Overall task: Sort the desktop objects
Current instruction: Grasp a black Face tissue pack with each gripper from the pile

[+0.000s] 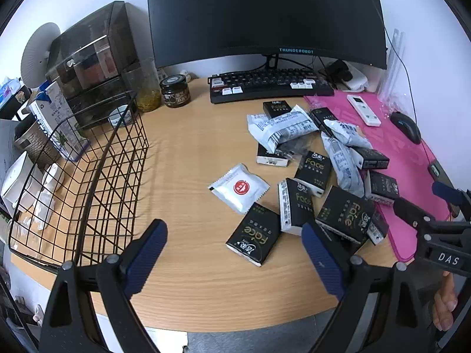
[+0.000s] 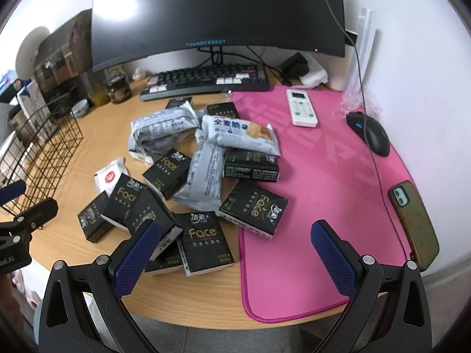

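Note:
Several black "Face" tissue packs (image 1: 254, 234) (image 2: 206, 239) and white-grey snack packets (image 1: 281, 128) (image 2: 241, 132) lie in a heap on the wooden desk. A white sachet with a red dot (image 1: 239, 187) (image 2: 110, 176) lies apart on the heap's left. A black wire basket (image 1: 79, 176) (image 2: 38, 153) stands at the desk's left. My left gripper (image 1: 234, 260) is open and empty above the front edge, just in front of the nearest pack. My right gripper (image 2: 235, 260) is open and empty over the heap's front edge and the pink mat (image 2: 323, 182).
A monitor (image 1: 265, 14), keyboard (image 1: 265, 83), jar (image 1: 175, 91) and dark drawer box (image 1: 94, 58) stand at the back. A remote (image 2: 301, 107), mouse (image 2: 369, 132) and phone (image 2: 415, 223) lie on the pink mat. A milk carton (image 1: 56, 117) stands behind the basket.

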